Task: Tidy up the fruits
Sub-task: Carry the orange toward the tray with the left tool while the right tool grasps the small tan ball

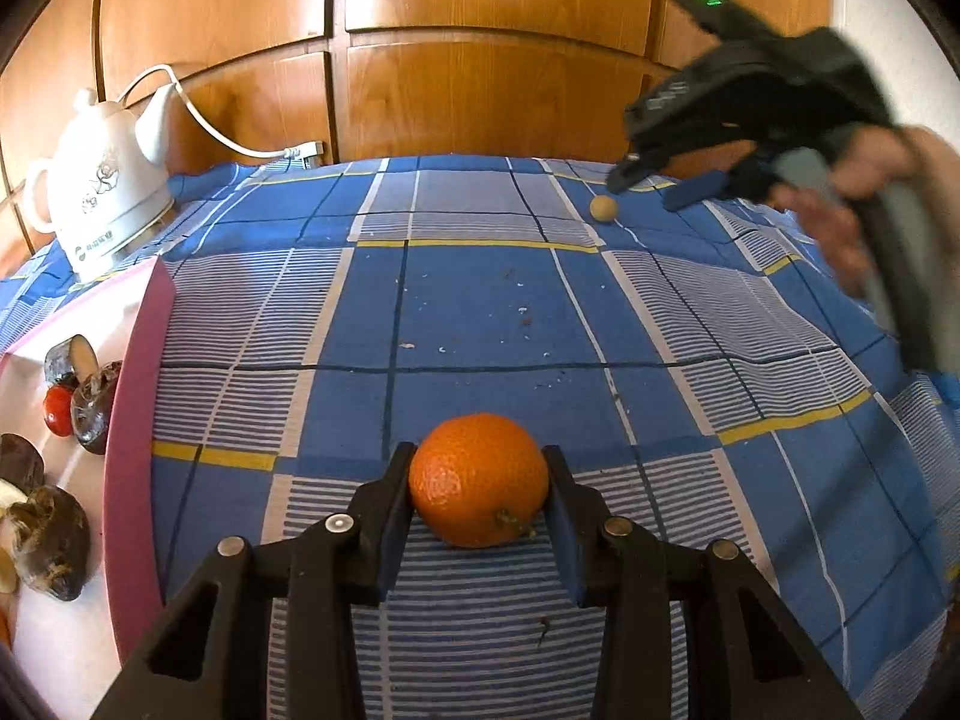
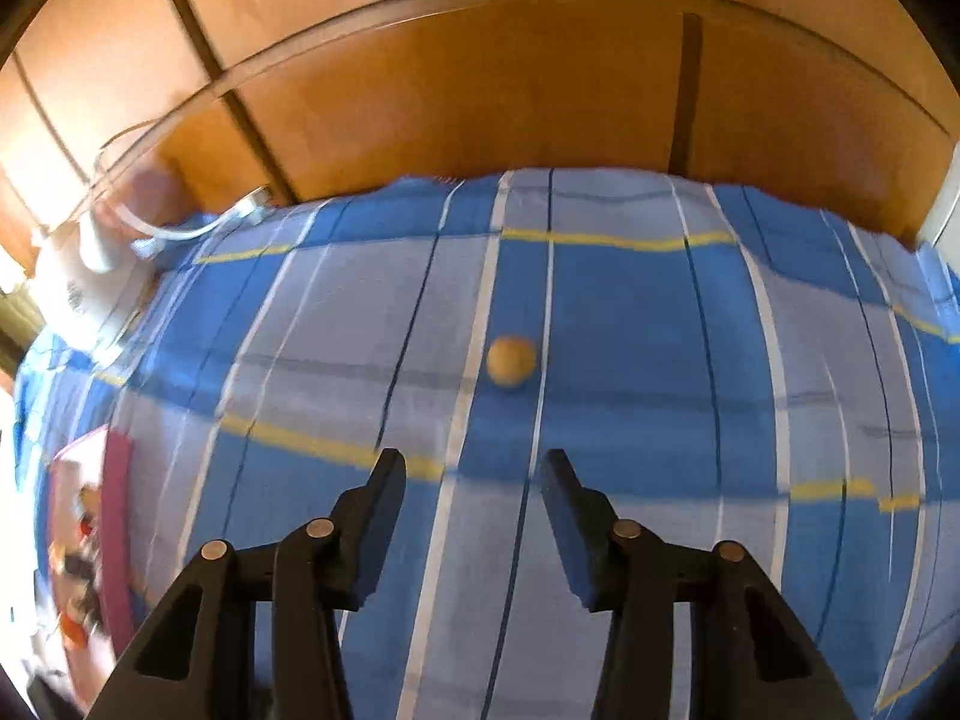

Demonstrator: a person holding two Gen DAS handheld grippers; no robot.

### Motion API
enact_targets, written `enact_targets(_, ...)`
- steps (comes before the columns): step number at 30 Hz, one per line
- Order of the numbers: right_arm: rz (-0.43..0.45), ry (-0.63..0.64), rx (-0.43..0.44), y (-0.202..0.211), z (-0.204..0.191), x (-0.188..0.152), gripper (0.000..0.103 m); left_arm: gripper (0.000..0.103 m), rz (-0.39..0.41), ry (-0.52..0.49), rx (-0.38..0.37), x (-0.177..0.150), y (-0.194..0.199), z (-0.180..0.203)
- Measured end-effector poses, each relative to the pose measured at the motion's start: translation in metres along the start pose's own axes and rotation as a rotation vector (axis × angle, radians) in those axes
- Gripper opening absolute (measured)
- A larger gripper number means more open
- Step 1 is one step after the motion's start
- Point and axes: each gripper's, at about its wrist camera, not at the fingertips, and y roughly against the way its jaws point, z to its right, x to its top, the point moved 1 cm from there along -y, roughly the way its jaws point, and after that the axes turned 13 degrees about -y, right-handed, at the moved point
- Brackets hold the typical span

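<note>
An orange mandarin (image 1: 479, 480) sits between the fingers of my left gripper (image 1: 478, 468), low over the blue checked cloth; both blue pads press its sides, so the gripper is shut on it. A small tan round fruit (image 1: 603, 207) (image 2: 510, 360) lies far back on the cloth. My right gripper (image 2: 474, 465) (image 1: 648, 189) hovers just short of that fruit, open, with nothing between its fingers; a hand holds it at the right edge of the left wrist view. A white box with a pink rim (image 1: 129, 420) (image 2: 117, 510) at the left holds dark brown fruits and a red one (image 1: 58, 411).
A white ceramic kettle (image 1: 102, 198) with its cord stands at the back left corner of the table. Wooden cabinet doors (image 1: 480, 60) rise right behind the table's far edge. The cloth (image 1: 480, 312) between the two grippers carries only crumbs.
</note>
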Motion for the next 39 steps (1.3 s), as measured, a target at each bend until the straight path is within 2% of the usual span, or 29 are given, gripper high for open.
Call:
enact_targets(7,0.001,-0.010,-0.065,-0.035,-0.002,0.033,0.048,0.041,0.008,-0.001,0.005,0.000,0.000,0.001)
enact_targets(9,-0.025,-0.014,-0.070,-0.047,-0.001,0.038,0.041,0.041,0.009,-0.003,0.007,0.000,0.000,0.001)
enact_targets(11,-0.075,-0.009,-0.068,-0.060,-0.001,0.038,0.025,0.041,0.011,-0.003,0.008,0.000,0.001,0.002)
enact_targets(13,-0.067,0.005,-0.081,-0.064,-0.001,0.037,0.025,0.041,0.012,-0.002,0.008,-0.001,0.001,0.002)
enact_targets(15,-0.056,0.009,-0.042,-0.056,0.001,0.037,0.024,0.041,0.012,-0.003,0.009,-0.001,0.001,0.002)
enact_targets(18,-0.053,0.081,-0.051,-0.041,-0.001,0.027,0.024,0.041,0.013,-0.006,0.011,-0.001,0.002,0.002)
enact_targets(21,-0.095,0.145,-0.041,-0.021,0.003,0.004,0.025,0.041,0.013,-0.009,0.014,-0.001,0.002,0.002)
enact_targets(27,-0.186,0.174,-0.013,0.001,0.022,-0.045,0.025,0.041,0.010,-0.013,0.019,-0.001,0.002,0.003)
enact_targets(30,-0.205,0.192,-0.008,0.004,0.028,-0.065,0.025,0.041,0.006,-0.015,0.020,-0.001,0.002,0.003)
enact_targets(34,-0.208,0.225,-0.011,-0.002,0.028,-0.075,0.025,0.041,-0.008,-0.028,0.024,0.001,0.001,0.004)
enact_targets(39,-0.202,0.197,0.023,-0.006,0.032,-0.071,0.025,0.040,-0.039,-0.041,0.020,0.003,0.002,0.004)
